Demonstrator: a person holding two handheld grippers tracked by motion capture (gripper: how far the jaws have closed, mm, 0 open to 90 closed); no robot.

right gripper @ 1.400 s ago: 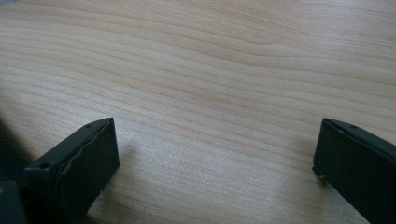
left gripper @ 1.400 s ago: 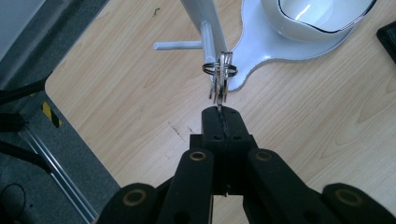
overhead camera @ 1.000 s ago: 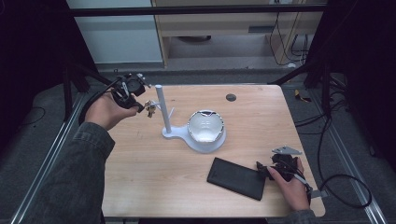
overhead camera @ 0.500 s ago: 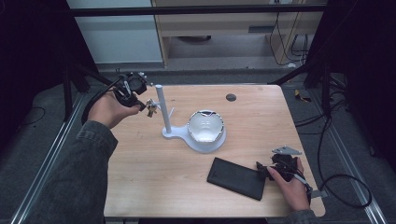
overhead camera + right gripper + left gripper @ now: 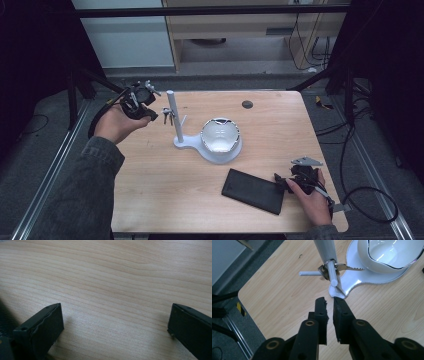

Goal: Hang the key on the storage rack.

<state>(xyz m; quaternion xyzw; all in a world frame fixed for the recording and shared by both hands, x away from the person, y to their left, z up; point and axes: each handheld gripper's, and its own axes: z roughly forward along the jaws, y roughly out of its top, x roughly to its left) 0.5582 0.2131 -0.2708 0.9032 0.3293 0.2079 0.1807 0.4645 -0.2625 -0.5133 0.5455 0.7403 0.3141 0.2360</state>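
Steel keys (image 5: 331,267) hang on peg just ahead of my left gripper (image 5: 330,300), slightly parted, empty; right gripper (image 5: 115,315) wide apart on worktop (image 5: 112,277).

Stand post (image 5: 175,117) left of center on the table (image 5: 165,200), keys (image 5: 167,115) hung on its peg at its left, bowl (image 5: 220,136) on the stand base to its right, flat pad (image 5: 254,191) lower right, small disc (image 5: 247,104) upper center-right.
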